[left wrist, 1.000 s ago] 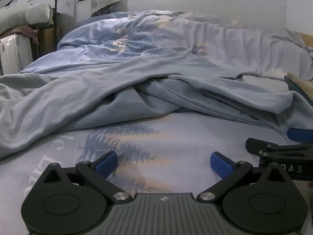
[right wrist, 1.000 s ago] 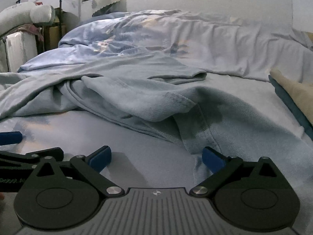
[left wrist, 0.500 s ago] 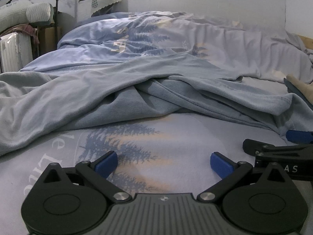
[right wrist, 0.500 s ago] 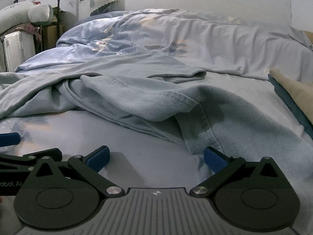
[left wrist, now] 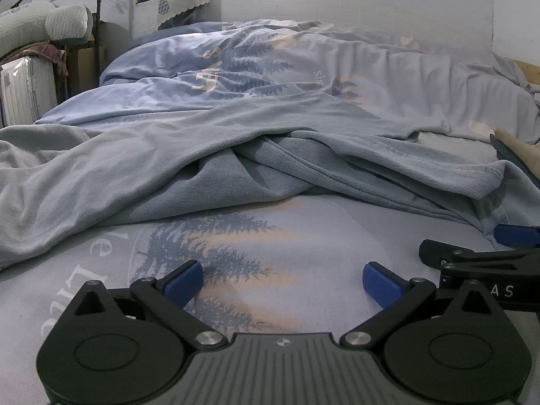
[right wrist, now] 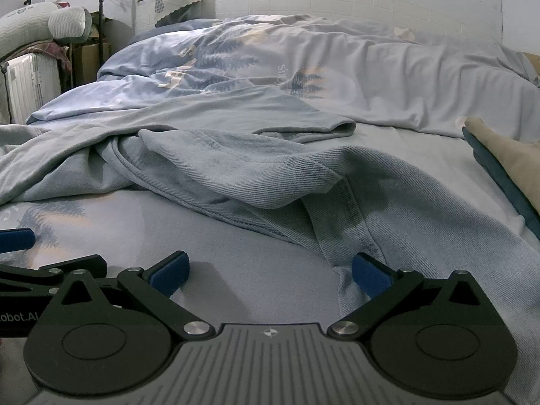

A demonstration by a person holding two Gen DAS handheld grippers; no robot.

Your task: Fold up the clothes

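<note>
Folding looks barely begun: the pale blue garment (left wrist: pixel 236 155) lies crumpled across the bed (left wrist: pixel 303 233), bunched in loose ridges with a hem or sleeve end trailing toward the right, and no neat fold shows anywhere. Everything seems left to do, starting with spreading it flat. The left hand-held gripper (left wrist: pixel 282 278) hovers low over bare printed sheet, its jaws spread wide and holding nothing, the garment well ahead of it. The right hand-held gripper (right wrist: pixel 270 270) is equally wide open and empty; its right fingertip (right wrist: pixel 369 271) sits at the garment's near edge, though actual contact is unclear
</note>
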